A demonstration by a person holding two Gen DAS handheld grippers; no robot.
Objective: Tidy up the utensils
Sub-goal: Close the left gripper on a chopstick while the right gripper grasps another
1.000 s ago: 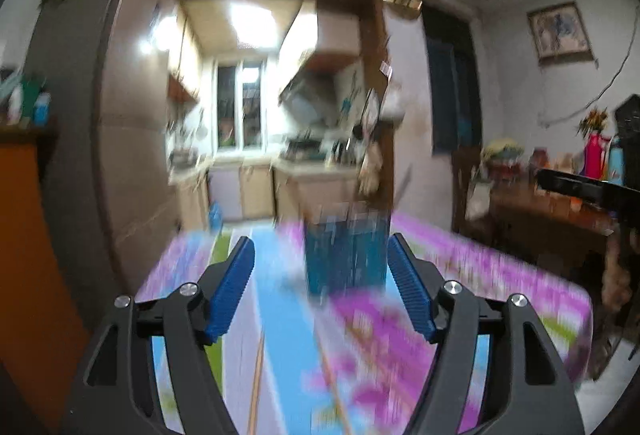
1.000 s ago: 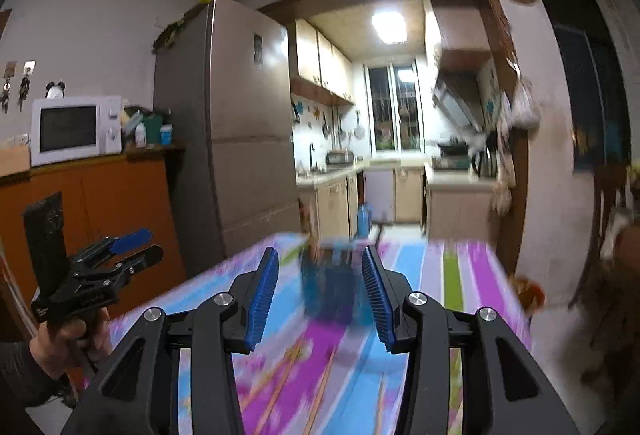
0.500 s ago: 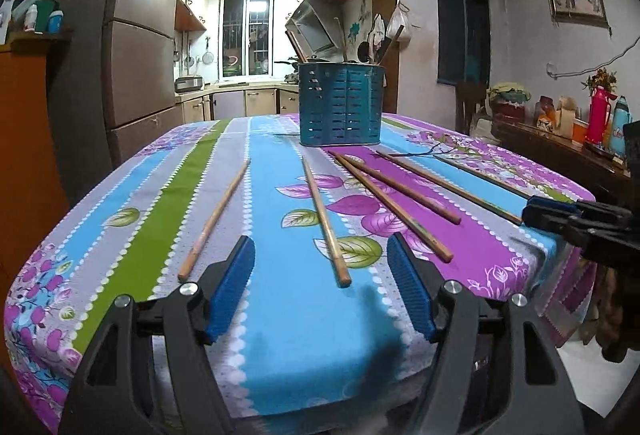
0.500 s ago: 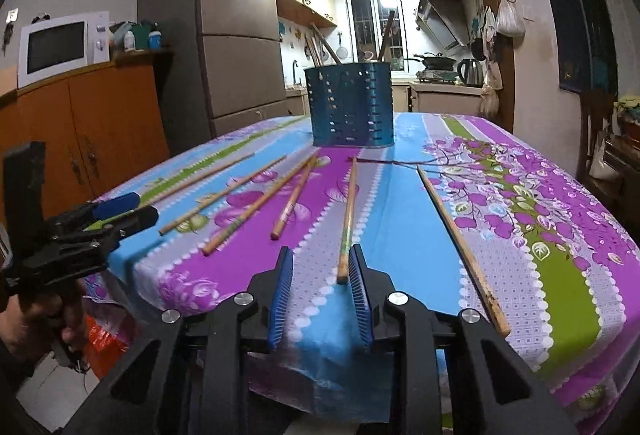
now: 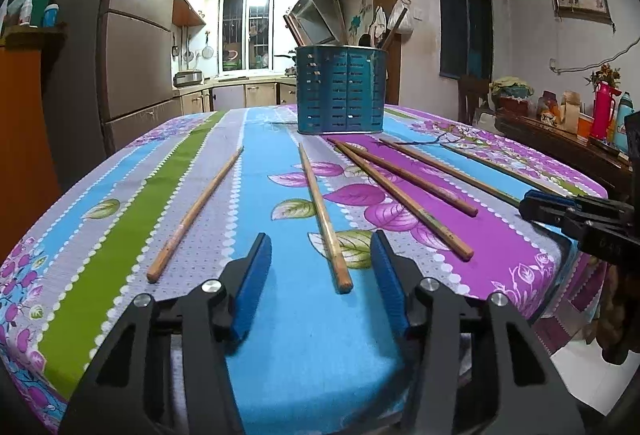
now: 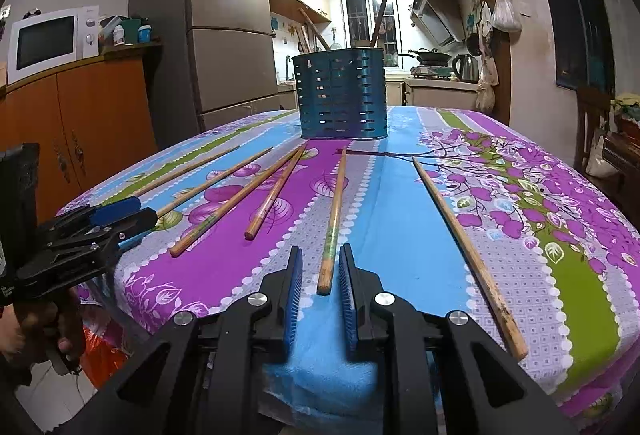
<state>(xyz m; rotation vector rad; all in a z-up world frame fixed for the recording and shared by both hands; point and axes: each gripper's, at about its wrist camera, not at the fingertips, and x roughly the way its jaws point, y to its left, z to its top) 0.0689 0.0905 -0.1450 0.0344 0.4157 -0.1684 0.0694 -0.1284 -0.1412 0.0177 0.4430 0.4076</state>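
Observation:
Several wooden chopsticks lie lengthwise on the flowered tablecloth [image 5: 280, 335], in front of a blue slotted utensil holder [image 5: 342, 91] [image 6: 340, 95] with a few sticks standing in it. My left gripper [image 5: 320, 247] is low at the table's near edge. Its jaws are closing, and the near end of one chopstick [image 5: 324, 219] lies between them with a gap on each side. My right gripper [image 6: 321, 255] is also closing, around the near end of another chopstick [image 6: 334, 219]. Its pads stand close to the stick without pressing it.
Each gripper shows in the other's view: the right one [image 5: 560, 211] at the table's right edge, the left one [image 6: 116, 213] at its left edge, held by a hand [image 6: 36, 323]. A fridge [image 6: 224, 35] and an orange cabinet [image 6: 80, 123] stand left, and a cluttered sideboard [image 5: 560, 139] stands right.
Both grippers have come down from facing the room to the table's near edge. Both pairs of jaws have narrowed, the right pair more, each now framing a chopstick's end.

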